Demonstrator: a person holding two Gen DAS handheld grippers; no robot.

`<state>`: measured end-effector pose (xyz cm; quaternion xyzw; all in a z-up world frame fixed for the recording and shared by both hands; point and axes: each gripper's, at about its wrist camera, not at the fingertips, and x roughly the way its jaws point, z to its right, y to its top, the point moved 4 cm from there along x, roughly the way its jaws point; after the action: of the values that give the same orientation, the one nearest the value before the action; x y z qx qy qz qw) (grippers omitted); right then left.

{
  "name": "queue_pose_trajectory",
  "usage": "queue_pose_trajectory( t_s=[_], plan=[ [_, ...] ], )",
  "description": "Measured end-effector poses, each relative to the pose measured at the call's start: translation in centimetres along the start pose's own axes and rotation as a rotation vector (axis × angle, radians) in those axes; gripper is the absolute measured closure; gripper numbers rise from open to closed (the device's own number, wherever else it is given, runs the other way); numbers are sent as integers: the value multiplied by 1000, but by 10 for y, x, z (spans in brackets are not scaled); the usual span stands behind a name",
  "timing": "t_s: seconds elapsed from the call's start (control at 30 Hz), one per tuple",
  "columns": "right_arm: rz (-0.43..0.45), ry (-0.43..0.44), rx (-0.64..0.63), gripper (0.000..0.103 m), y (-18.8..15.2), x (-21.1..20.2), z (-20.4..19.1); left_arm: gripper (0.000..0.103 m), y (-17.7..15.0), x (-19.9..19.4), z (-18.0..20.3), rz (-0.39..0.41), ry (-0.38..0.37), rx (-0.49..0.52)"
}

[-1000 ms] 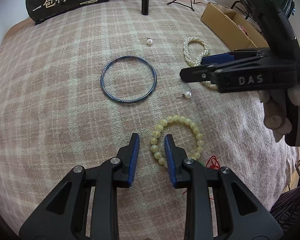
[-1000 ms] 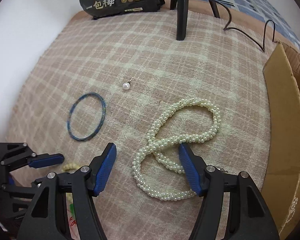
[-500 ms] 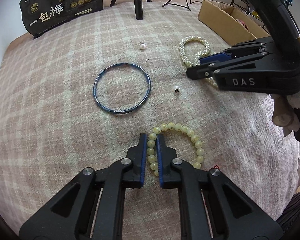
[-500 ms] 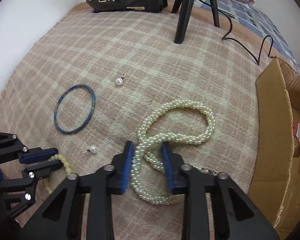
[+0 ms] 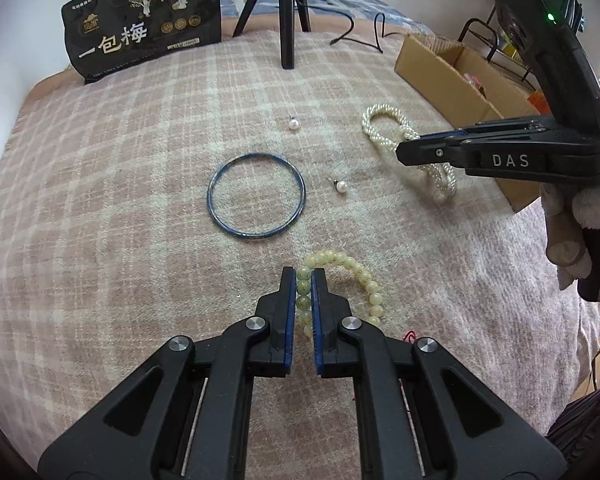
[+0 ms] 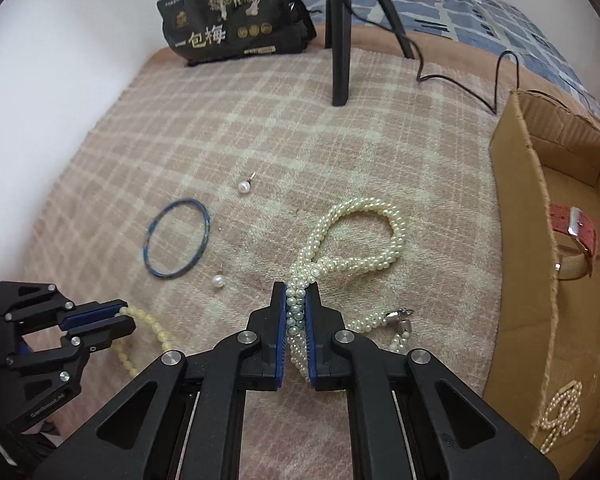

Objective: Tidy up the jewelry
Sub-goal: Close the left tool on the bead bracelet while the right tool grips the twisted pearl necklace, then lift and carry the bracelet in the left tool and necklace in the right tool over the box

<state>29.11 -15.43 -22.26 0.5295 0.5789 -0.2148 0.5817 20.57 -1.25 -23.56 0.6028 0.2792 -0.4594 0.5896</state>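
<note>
Here, in the left wrist view, the left gripper (image 5: 303,276) has its fingers clenched on the yellow bead bracelet (image 5: 356,276), which lies on the plaid blanket (image 5: 100,200) just near of the blue bangle (image 5: 256,196). A pearl earring (image 5: 341,187) sits beside the bangle, another (image 5: 293,124) farther off. In the right wrist view, the right gripper (image 6: 296,292) pinches the pearl necklace (image 6: 360,240), whose loop rests beside the cardboard box (image 6: 516,240).
</note>
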Motion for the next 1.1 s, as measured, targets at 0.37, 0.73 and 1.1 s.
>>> queue_pose_trajectory(
  t_s=[0.37, 0.73, 1.1],
  plan=[
    [108, 38, 19, 96, 4, -50, -11, 98, 9, -34, 0, 77, -13, -7],
    [247, 68, 36, 96, 14, -111, -11, 98, 18, -55, 8, 137, -39, -6],
    [362, 55, -2, 96, 27, -182, -18, 98, 31, -82, 42, 195, -93, 56]
  ],
)
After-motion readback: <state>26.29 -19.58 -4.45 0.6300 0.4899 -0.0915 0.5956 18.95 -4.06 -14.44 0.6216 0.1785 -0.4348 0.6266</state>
